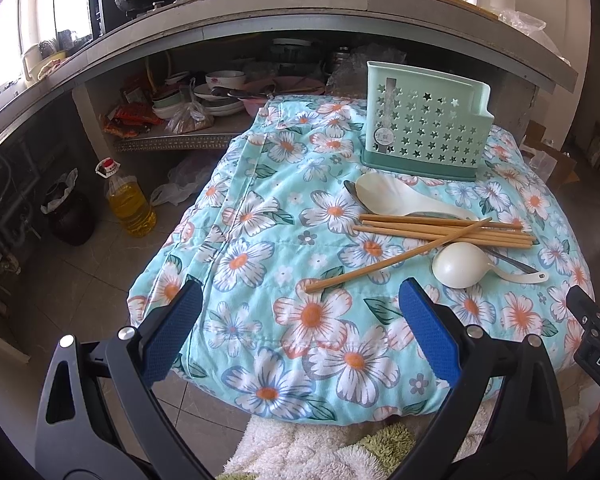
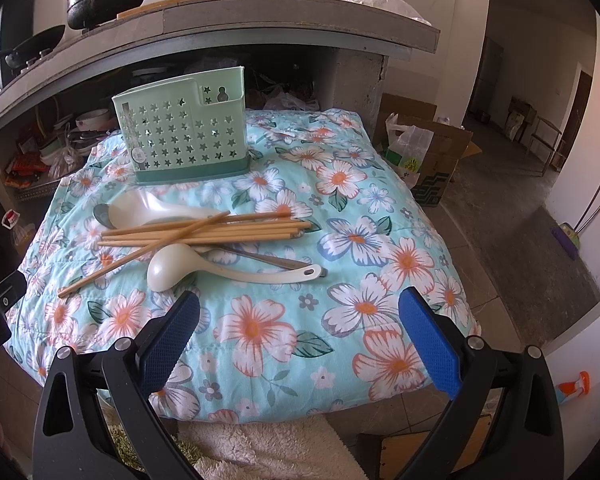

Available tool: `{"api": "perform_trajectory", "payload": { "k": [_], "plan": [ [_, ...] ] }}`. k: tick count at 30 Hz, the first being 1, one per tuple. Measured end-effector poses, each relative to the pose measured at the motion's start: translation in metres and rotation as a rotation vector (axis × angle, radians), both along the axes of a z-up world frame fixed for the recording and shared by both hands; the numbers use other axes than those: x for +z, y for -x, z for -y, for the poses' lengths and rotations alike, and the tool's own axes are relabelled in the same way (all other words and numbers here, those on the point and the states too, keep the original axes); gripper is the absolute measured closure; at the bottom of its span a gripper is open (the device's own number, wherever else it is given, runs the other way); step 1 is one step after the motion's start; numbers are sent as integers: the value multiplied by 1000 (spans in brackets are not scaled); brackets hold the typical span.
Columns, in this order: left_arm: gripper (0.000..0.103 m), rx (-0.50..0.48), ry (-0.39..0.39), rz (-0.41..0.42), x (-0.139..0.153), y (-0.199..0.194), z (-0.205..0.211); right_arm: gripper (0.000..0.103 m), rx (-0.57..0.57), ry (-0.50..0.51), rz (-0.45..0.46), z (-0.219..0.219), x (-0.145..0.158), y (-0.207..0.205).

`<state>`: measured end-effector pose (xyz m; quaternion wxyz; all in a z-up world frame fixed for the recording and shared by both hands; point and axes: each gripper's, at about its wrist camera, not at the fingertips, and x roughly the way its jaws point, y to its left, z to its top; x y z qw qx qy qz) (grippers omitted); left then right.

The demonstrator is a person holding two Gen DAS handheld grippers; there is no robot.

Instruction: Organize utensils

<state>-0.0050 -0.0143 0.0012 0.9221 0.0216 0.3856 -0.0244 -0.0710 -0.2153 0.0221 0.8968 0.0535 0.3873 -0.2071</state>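
Wooden chopsticks point(image 2: 204, 230) — about 6; 2 white spoons point(image 2: 172, 266); 1 holder point(image 2: 184, 128); both tongs point(image 1: 300, 320) point(image 2: 300, 320) wide open — empty.

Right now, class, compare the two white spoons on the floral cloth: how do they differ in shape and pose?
The rice paddle has a broad, shallow bowl; the ladle has a small, round, deep one. The rice paddle lies nearer the green utensil holder, its handle under the chopsticks; the ladle lies nearer the grippers, bowl turned down, handle uncovered. Both are off-white with handles pointing right.
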Motion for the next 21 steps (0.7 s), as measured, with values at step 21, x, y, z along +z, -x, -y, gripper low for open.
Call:
{"api": "perform_trajectory", "payload": {
  "k": [21],
  "plan": [
    [8, 17, 100, -100, -25, -16, -29, 6, 99, -27, -47, -16, -27, -5]
  ]
}}
